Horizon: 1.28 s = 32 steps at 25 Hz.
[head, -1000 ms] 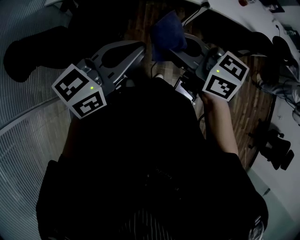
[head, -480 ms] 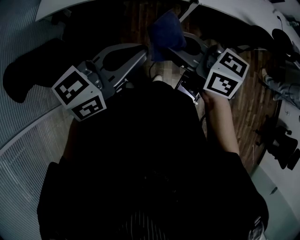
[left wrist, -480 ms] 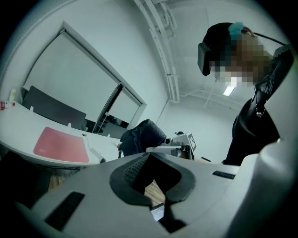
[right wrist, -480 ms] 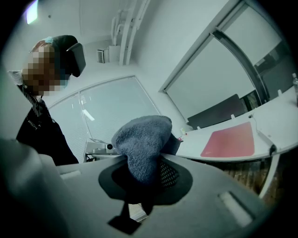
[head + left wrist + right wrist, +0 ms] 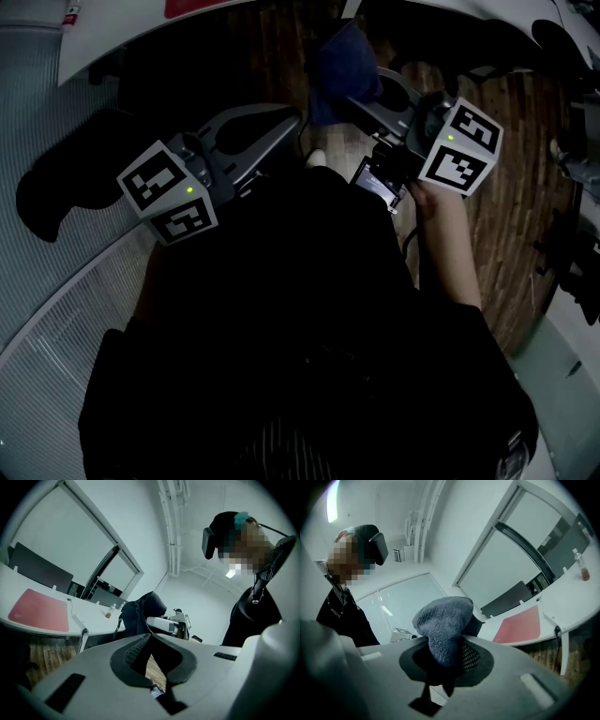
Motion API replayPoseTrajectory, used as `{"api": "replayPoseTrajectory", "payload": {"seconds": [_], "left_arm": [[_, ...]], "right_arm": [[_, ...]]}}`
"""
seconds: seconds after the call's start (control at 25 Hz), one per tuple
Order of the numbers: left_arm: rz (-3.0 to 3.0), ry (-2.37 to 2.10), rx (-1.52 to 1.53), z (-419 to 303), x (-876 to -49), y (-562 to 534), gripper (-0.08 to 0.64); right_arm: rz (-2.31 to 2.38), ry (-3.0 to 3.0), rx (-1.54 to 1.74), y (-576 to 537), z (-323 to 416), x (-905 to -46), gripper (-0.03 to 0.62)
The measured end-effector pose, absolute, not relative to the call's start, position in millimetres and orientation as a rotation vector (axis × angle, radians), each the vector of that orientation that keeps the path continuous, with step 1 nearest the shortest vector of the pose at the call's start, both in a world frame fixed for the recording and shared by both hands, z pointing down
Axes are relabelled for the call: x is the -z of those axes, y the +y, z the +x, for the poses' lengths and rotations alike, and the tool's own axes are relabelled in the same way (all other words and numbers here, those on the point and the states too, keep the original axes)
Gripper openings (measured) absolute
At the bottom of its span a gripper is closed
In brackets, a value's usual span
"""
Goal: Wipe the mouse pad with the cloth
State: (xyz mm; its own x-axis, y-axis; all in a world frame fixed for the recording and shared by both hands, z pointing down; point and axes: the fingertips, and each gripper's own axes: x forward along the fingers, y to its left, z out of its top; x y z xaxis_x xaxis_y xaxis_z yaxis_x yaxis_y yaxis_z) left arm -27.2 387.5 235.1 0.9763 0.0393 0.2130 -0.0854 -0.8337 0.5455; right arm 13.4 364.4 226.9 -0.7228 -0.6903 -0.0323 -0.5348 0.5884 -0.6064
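We look down and see our two tongs held out in front of our dark shirt. On the left side, the left gripper (image 5: 150, 639) is pressed shut, its two grey jaws meet at the tips, and there is nothing between them. Its marker cube (image 5: 169, 192) sits close to our body, above the grey ribbed floor.

Next to it, a bit farther to the right, the blue-grey cloth (image 5: 342, 66) sticks up like a soft bump. The right gripper (image 5: 447, 646) squeezes the cloth tight between its jaws, and the fluffy end pokes out past the tips. The two tongs are near each other but they do not touch.

The red mouse pad (image 5: 520, 623) lies flat on the white desk (image 5: 93, 620), well apart from both tongs and from the cloth. A small bottle (image 5: 109, 612) with orange drink stands on the same desk, farther along from the pad.

On the right side, our hand (image 5: 436, 202) holds the right tongs just behind their marker cube (image 5: 461, 145), over the brown wooden floor (image 5: 511, 234)
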Motion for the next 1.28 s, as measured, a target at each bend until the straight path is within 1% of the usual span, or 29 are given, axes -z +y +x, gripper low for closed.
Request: {"api": "replayPoseTrajectory", "payload": {"seconds": [0.2,0.32,0.48,0.76,1.12,1.28], "left_arm": [[2.534,-0.021,-0.356,-27.0,-237.6,389.9,0.009],[2.540,-0.020,-0.362,-28.1,-238.9,390.1,0.009],[2.556,0.032,-0.293,-23.5,-230.4,394.1,0.009],[2.592,0.154,-0.279,-22.4,-231.1,402.3,0.009],[2.597,0.320,-0.282,-9.0,-238.8,401.1,0.009],[2.595,0.335,-0.275,-15.8,-224.7,399.2,0.009]], "right_arm": [[-1.063,2.518,0.767,361.8,37.2,-215.4,0.065],[-1.067,2.506,0.735,372.6,35.9,-214.8,0.066],[-1.105,2.469,0.726,383.2,37.1,-223.0,0.064],[-1.249,2.429,0.656,411.3,33.1,-222.1,0.064],[-1.467,2.303,0.647,405.9,47.3,-218.7,0.064],[-1.498,2.346,0.605,401.0,38.2,-197.2,0.064]]}}
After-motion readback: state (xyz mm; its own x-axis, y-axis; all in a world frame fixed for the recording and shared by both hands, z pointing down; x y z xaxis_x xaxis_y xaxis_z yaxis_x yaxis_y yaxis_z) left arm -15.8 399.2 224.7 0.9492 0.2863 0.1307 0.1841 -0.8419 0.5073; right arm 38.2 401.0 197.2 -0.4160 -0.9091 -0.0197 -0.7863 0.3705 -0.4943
